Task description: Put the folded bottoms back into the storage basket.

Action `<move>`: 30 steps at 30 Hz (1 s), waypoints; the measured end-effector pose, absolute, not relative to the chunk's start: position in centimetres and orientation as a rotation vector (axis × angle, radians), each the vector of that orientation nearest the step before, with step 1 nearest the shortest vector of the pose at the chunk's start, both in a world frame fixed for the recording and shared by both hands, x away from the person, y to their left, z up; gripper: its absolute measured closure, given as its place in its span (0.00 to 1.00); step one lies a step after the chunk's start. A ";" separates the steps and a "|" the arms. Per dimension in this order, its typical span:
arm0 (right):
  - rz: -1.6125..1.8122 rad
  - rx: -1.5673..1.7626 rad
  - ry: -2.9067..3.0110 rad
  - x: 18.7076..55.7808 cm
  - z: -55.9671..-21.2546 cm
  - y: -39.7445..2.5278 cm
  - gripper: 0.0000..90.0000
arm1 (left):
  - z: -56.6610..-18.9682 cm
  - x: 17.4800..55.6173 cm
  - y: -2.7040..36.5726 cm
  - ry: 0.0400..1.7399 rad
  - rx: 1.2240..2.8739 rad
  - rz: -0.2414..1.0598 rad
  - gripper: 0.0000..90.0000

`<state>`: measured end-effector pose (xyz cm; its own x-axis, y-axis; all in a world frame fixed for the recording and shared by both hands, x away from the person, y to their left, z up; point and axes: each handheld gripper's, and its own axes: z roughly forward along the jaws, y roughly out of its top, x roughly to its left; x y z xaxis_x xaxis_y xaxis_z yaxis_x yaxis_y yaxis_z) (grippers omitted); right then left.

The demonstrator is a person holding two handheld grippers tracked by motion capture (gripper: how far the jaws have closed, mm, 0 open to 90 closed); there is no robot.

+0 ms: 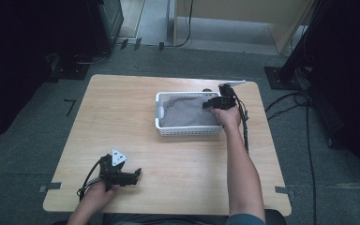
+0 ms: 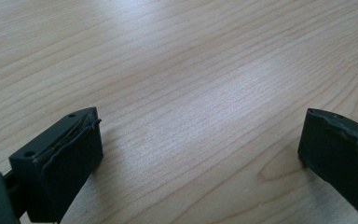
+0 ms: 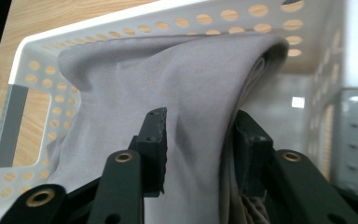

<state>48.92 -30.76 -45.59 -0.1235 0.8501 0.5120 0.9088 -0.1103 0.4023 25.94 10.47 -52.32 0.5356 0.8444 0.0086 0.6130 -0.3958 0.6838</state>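
A light wooden table (image 1: 168, 154) carries a white perforated basket (image 1: 187, 131) toward its far right part; a grey cloth (image 1: 187, 115) lies inside and covers most of the basket floor. In the right gripper view the cloth (image 3: 168, 93) rises in a raised fold from the basket (image 3: 42, 70), which has a grey handle slot in 1 end wall. The right gripper (image 1: 214, 104) reaches in over the basket's right end; its 2 jaws are clenched on that fold, the fabric pinched between them with only a narrow gap (image 3: 198, 140). The left gripper (image 1: 133, 176) rests low near the table's near-left edge, well apart from the basket; its 2 jaws stand wide apart, released, grasping nothing, with bare wood (image 2: 191, 93) between them.
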 end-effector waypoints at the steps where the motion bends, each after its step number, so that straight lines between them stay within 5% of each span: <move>1: -1.055 -2.020 -2.041 48.9 -45.5 -30.9 0.66 | -52.3 25.9 10.5 1.174 2.143 0.475 0.00; 30: -1.183 -1.871 -2.228 45.6 -39.9 -32.7 0.64 | -52.3 25.9 10.5 1.174 2.143 0.475 0.00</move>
